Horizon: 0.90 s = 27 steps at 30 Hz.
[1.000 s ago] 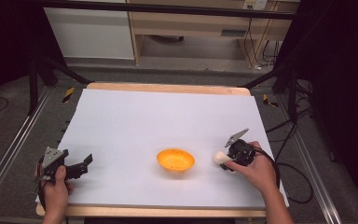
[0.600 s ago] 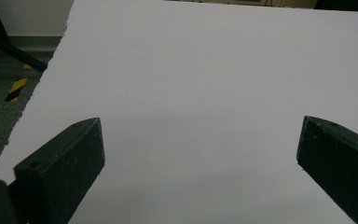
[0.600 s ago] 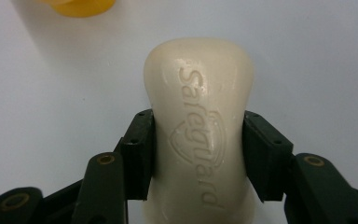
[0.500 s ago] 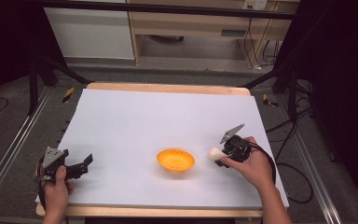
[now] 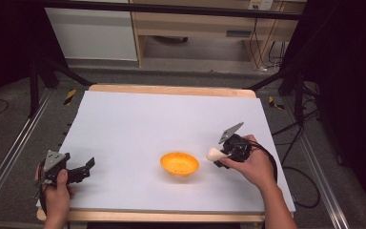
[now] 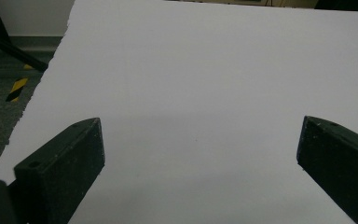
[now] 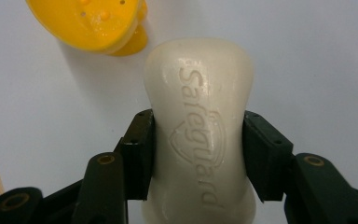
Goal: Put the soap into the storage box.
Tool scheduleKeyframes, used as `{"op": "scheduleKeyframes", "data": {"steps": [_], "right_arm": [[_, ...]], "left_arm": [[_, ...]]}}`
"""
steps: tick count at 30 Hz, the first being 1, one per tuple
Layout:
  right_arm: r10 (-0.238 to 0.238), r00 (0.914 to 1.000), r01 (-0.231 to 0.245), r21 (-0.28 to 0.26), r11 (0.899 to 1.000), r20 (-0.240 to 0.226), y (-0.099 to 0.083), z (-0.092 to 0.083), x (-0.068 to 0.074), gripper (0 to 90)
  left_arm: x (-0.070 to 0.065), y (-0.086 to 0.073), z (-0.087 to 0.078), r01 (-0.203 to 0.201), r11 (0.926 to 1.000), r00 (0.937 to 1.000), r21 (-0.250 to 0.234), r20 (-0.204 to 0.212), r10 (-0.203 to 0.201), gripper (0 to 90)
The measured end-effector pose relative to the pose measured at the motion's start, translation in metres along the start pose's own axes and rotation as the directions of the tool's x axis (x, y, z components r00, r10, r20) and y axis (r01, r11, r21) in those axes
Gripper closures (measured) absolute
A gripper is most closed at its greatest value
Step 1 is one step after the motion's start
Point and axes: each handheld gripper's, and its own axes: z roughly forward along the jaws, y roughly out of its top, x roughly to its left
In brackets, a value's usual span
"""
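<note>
A cream bar of soap [image 7: 199, 126] embossed with a brand name is clamped at its waist between the black jaws of my right gripper [image 7: 198, 154]. In the high view that gripper [image 5: 225, 153] hovers just right of an orange soap dish [image 5: 179, 163], with the soap [image 5: 214, 153] pointing toward it. The dish [image 7: 93, 23], with small holes in its bottom, shows at the top left of the right gripper view. My left gripper [image 5: 86, 167] rests at the table's front left corner. Its jaws [image 6: 196, 154] stand wide apart over bare white surface.
The white table sheet [image 5: 171, 119] has a wooden edge at the back [image 5: 171, 89] and front. Metal rails run along both sides on the floor. Cables [image 5: 295, 143] trail off the right side, and yellow-black tape marks [image 5: 70, 96] lie on the carpet.
My right gripper has lifted off the table with the soap and moved left toward the orange dish. The left gripper has stayed where it was.
</note>
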Motion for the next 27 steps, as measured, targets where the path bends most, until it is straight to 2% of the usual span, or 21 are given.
{"op": "scheduleKeyframes", "data": {"steps": [14, 18, 27], "right_arm": [[-0.052, 0.9985, 0.052, -0.004, 0.999, -0.017, 0.025, -0.001, 0.011, 49.6], [-0.084, 0.9959, 0.084, -0.005, 0.996, -0.032, 0.036, -0.001, 0.015, 49.6], [-0.126, 0.9902, 0.126, 0.005, 0.992, -0.061, 0.056, 0.011, 0.026, 49.6]], "left_arm": [[0.000, 0.000, 0.001, 0.002, 1.0000, 1.0000, 0.004, 0.002, -0.002, 0.3], [0.000, 0.000, 0.001, -0.003, 1.0000, 1.0000, 0.008, -0.001, 0.003, 0.3], [0.000, 0.000, 0.001, -0.001, 1.0000, 1.0000, 0.010, -0.001, 0.001, 0.3]]}}
